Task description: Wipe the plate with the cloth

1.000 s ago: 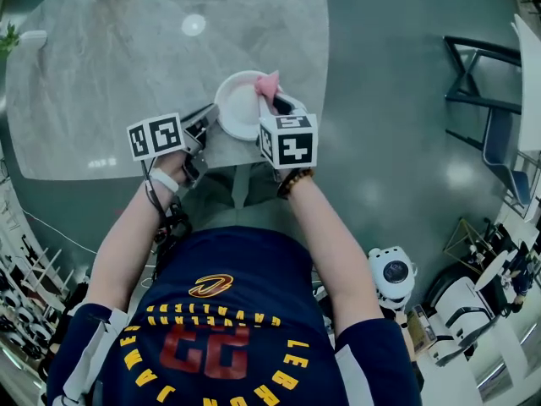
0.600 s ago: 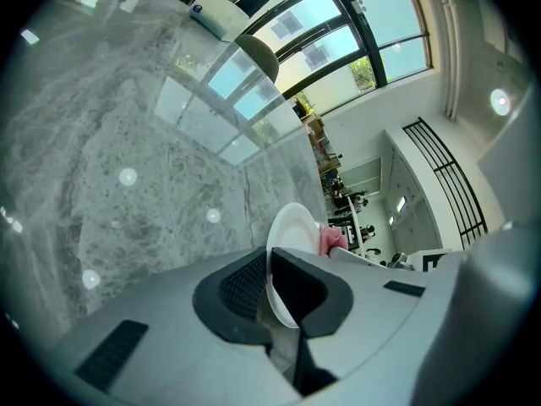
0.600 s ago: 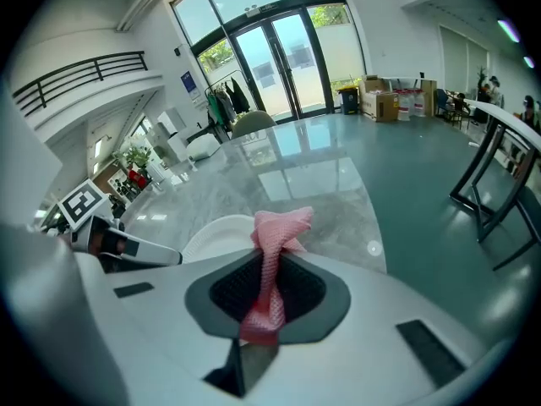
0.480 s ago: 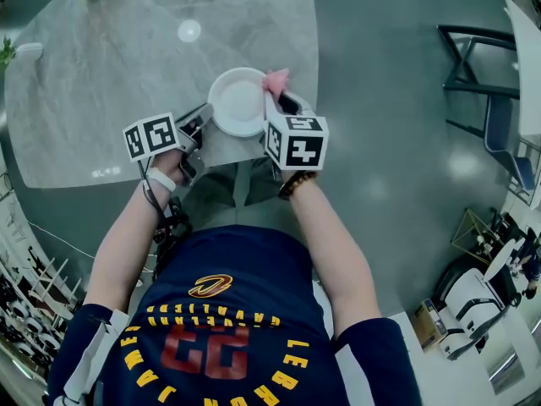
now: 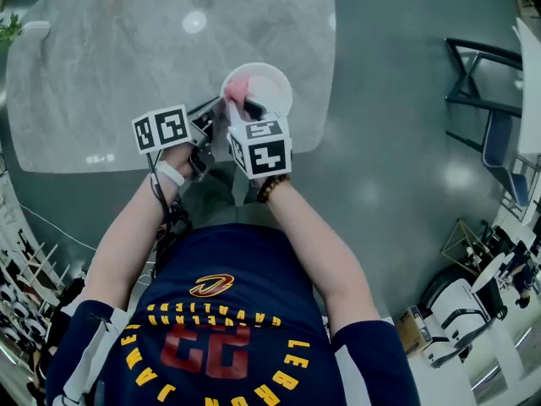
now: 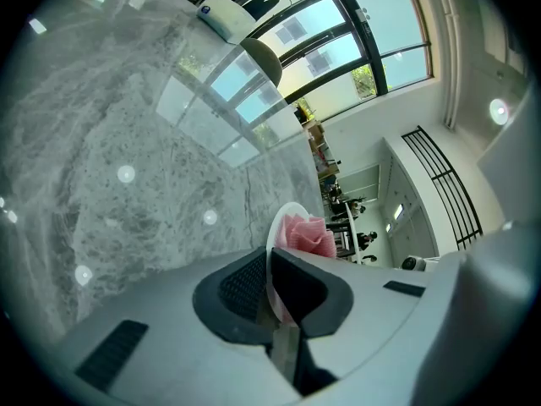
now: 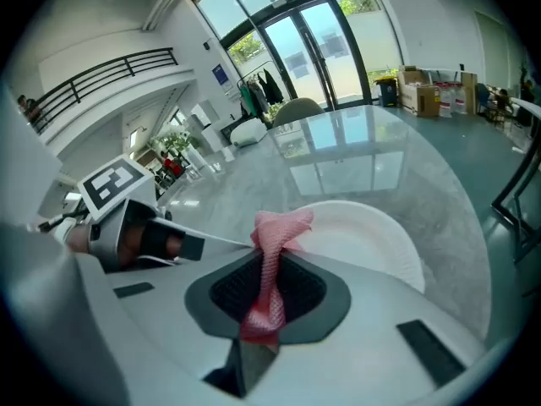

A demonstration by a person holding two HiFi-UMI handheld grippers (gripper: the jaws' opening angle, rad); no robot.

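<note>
The white plate [image 5: 269, 85] is held over the marble table's near edge, its rim clamped in my left gripper [image 5: 211, 118], which is shut on it. In the left gripper view the plate [image 6: 281, 224] runs edge-on between the jaws [image 6: 272, 290], with the pink cloth [image 6: 306, 235] beyond. My right gripper [image 5: 246, 111] is shut on the pink cloth [image 5: 237, 88], and the bunched tip presses on the plate's left side. The right gripper view shows the cloth [image 7: 270, 265] rising from the jaws [image 7: 269, 299] onto the plate [image 7: 368, 237], with the left gripper [image 7: 127, 227] at the left.
The grey marble table [image 5: 118, 66] stretches ahead and to the left, its rounded edge just right of the plate. A dark metal chair frame [image 5: 482, 83] stands on the floor to the right. Small objects lie at the table's far left edge [image 5: 34, 28].
My right gripper has swung left with the cloth, from the plate's right rim to its left side. The plate has shifted slightly right, still held by the left gripper.
</note>
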